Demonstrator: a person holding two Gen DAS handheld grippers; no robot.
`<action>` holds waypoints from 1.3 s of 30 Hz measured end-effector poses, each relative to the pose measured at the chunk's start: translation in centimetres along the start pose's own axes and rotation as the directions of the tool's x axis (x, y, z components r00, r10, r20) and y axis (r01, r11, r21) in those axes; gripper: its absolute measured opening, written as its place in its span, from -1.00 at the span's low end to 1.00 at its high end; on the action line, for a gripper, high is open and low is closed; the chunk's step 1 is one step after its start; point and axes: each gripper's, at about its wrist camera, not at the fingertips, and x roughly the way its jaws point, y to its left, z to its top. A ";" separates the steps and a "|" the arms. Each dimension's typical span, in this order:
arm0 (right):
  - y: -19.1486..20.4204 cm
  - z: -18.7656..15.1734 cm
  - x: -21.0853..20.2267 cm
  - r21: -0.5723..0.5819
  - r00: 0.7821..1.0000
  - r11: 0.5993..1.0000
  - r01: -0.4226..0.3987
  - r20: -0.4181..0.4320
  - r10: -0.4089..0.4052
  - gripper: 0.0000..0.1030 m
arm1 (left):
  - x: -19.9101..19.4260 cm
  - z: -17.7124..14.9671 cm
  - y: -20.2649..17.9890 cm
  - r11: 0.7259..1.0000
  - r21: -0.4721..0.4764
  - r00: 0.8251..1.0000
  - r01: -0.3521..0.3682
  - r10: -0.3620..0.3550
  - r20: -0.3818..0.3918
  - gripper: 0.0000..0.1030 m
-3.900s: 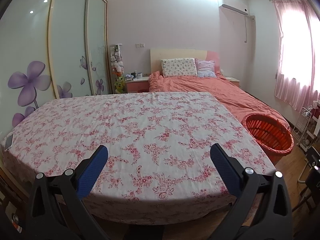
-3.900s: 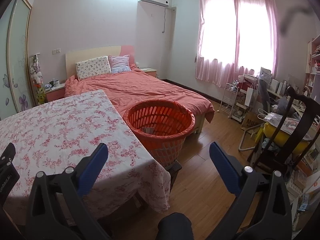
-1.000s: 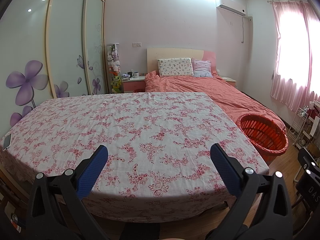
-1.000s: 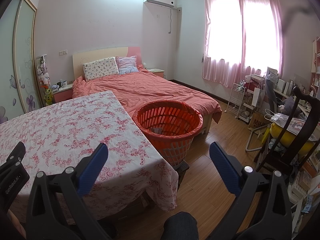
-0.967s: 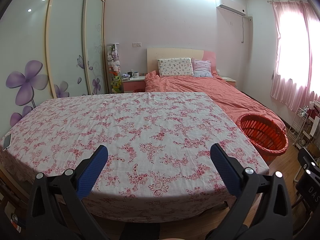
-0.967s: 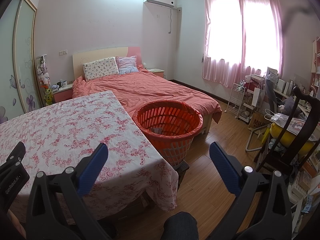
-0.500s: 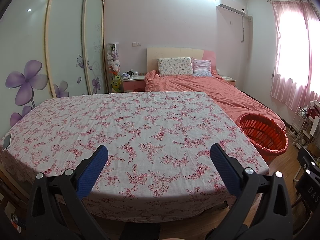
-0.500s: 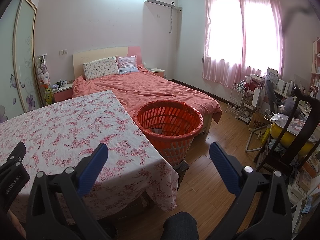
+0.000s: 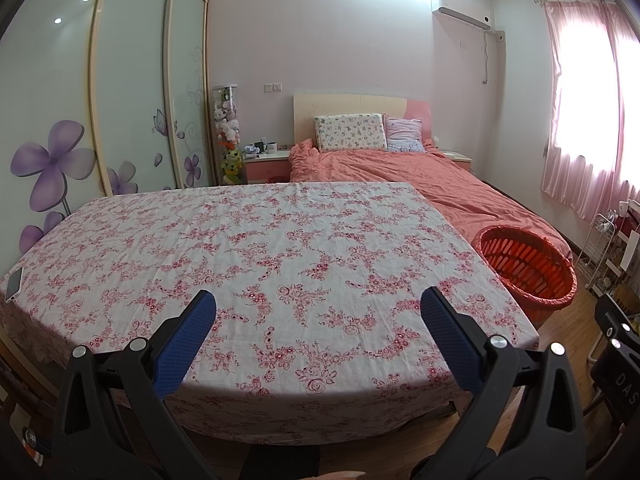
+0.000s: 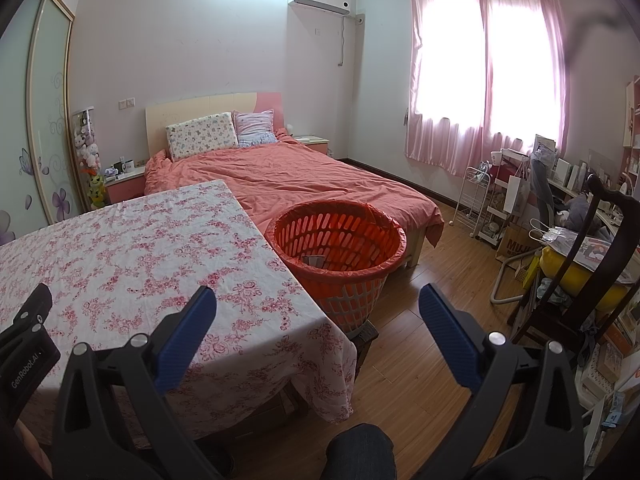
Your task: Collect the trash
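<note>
Holding both grippers out in front of me, I sweep from left to right. Far left in the left wrist view, a phone (image 9: 13, 285) lies flat near the edge of the table (image 9: 280, 248), which is covered by a pink floral cloth. My left gripper (image 9: 318, 312) hovers above the near edge of that cloth, its blue-padded fingers (image 9: 186, 338) spread wide with nothing between them. Beyond the table sits the bed (image 9: 420, 176) with its salmon duvet, two pillows against the headboard.

Moving right, the orange laundry basket (image 10: 340, 248) stands on the wooden floor, just beside the table's right side and at the foot corner of the bed. It is lined with an orange bag, and a small flat piece of trash (image 10: 314, 260) lies at its bottom; I cannot tell what it is. My right gripper (image 10: 316, 316) hangs over the table's right corner and the floor, fingers (image 10: 448, 332) equally wide apart and holding nothing. Further right, a white rolling cart (image 10: 478, 200) stands under the pink curtains (image 10: 480, 80), and a dark wooden chair (image 10: 592, 272) sits at the far right, piled with clutter.
</note>
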 end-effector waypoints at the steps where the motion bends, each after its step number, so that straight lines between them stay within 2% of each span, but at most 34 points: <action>1: 0.0 0.0 0.0 0.000 1.000 1.000 0.000 0.000 0.000 0.92 | 0.0 0.0 0.0 1.000 -0.001 1.000 0.001 -0.001 -0.001 0.96; 39: 0.2 0.0 0.0 -0.002 1.000 1.000 0.000 -0.002 0.000 0.92 | 0.1 -0.3 0.0 1.000 0.004 1.000 -0.001 0.001 -0.007 0.96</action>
